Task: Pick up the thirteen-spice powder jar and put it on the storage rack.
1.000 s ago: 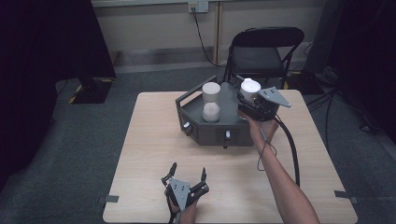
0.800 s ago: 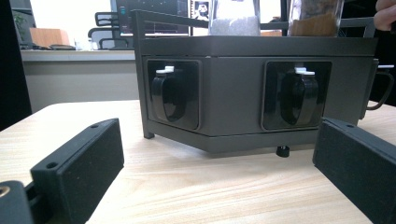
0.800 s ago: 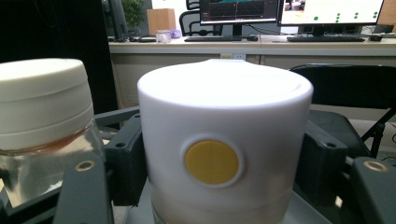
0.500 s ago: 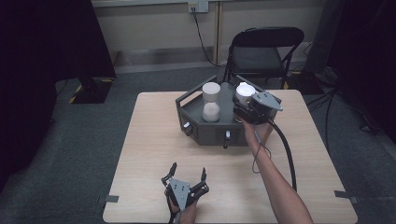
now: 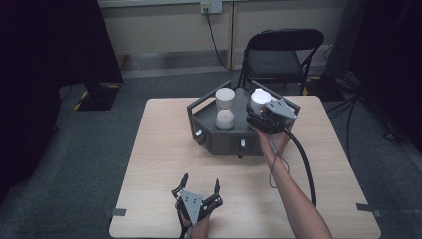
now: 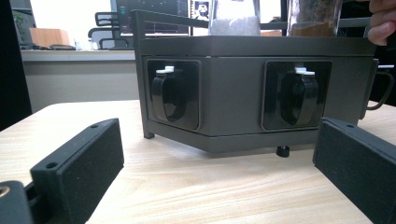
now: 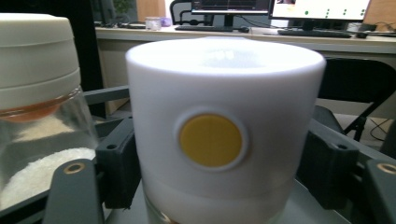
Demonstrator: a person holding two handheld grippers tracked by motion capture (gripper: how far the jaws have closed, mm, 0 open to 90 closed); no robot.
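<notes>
A dark grey six-sided rack stands on the table's far half. It holds a jar of white grains and a second jar with a white lid. My right gripper reaches that second jar from the near side. Its jaws have just been opening and stand close on either side of the lid, which bears a yellow dot. The grain jar is to the left there. My left gripper rests near the front edge, open and holding nothing, and faces the rack's two black knobs.
A black folding chair stands behind the table. The right gripper's black cable trails over the table's right half. Tape marks sit at the table's front corners. Bare wood lies between the rack and the left gripper.
My right gripper and the white-lidded jar have shifted a little left and down onto the rack. The left gripper has stayed where it was.
</notes>
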